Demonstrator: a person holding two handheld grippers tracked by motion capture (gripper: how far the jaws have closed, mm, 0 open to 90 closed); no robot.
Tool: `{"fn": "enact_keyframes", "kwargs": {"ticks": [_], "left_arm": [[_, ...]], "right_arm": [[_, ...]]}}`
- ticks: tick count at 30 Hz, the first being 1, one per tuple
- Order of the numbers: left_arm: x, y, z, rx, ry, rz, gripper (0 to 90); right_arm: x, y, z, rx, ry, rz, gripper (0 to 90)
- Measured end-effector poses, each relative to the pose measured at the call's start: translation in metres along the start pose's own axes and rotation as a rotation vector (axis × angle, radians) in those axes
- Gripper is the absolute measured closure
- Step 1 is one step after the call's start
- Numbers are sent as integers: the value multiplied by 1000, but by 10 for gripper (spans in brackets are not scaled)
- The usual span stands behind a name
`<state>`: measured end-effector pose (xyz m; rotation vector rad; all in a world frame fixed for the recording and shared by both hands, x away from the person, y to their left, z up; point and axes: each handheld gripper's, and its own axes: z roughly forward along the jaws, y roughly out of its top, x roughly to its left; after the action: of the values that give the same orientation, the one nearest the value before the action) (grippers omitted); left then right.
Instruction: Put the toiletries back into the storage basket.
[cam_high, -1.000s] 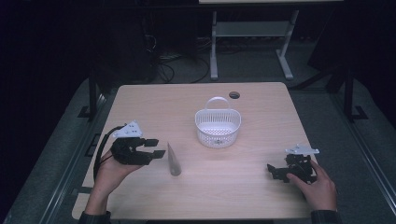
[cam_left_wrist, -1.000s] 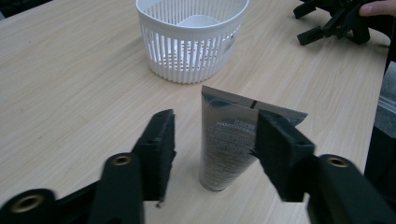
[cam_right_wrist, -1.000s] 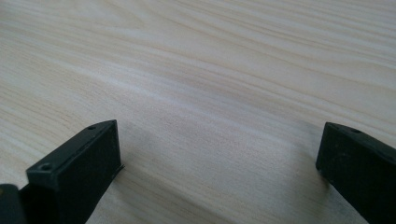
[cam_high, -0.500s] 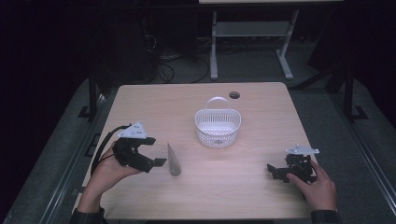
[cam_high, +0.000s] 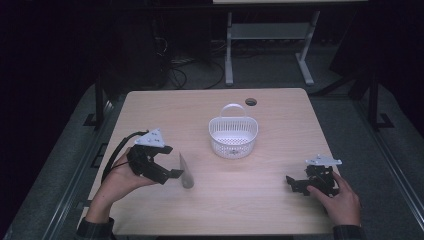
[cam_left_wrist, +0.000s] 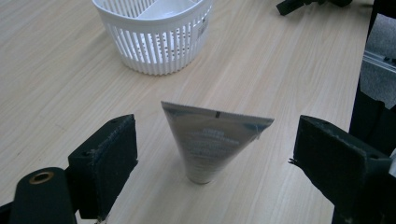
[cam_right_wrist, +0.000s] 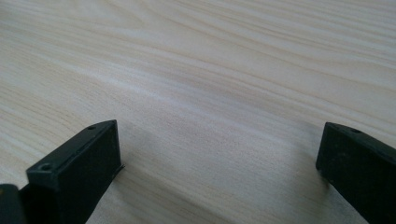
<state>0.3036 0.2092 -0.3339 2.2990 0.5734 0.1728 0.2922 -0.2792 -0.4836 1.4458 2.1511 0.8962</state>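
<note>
A pale squeeze tube (cam_high: 185, 171) stands on its narrow cap end on the wooden table (cam_high: 260, 205), crimped end up. My left gripper (cam_high: 171, 161) is just left of it, open; its jaws have just been opening. In the left gripper view the tube (cam_left_wrist: 210, 133) rises between the two black pads (cam_left_wrist: 109, 158) with a gap on each side, and the left gripper (cam_left_wrist: 217, 156) touches nothing. My right gripper (cam_high: 295, 184) rests low at the table's right front, open. In the right gripper view the right gripper (cam_right_wrist: 219, 149) has bare wood between its jaws.
A white slatted basket (cam_high: 233, 135) with a handle stands at the table's middle, beyond the tube; it is also in the left gripper view as the basket (cam_left_wrist: 154, 32). A round cable hole (cam_high: 251, 102) lies near the far edge. A metal stand (cam_high: 270, 45) is on the floor behind.
The left gripper has let go of the tube and drawn back a little toward the left. The tube now stands free. The right hand has not moved.
</note>
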Motion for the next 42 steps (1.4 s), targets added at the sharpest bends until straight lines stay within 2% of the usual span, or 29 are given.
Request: {"fn": "enact_keyframes", "kwargs": {"ticks": [7,16,23,26,32,42], "left_arm": [[0,8,9,16,-10,14,128],[0,15,23,68,-20,29,129],[2,16,31,99,-26,38,132],[1,17,35,101,-32,27,132],[1,16,41,115,-39,33,140],[2,15,40,112,-36,13,274]], "right_arm": [[0,0,0,0,0,0,0],[0,0,0,0,2,0,0],[0,0,0,0,1,0,0],[0,0,0,0,1,-1,0],[0,0,0,0,0,0,0],[0,0,0,0,0,0,0]]}}
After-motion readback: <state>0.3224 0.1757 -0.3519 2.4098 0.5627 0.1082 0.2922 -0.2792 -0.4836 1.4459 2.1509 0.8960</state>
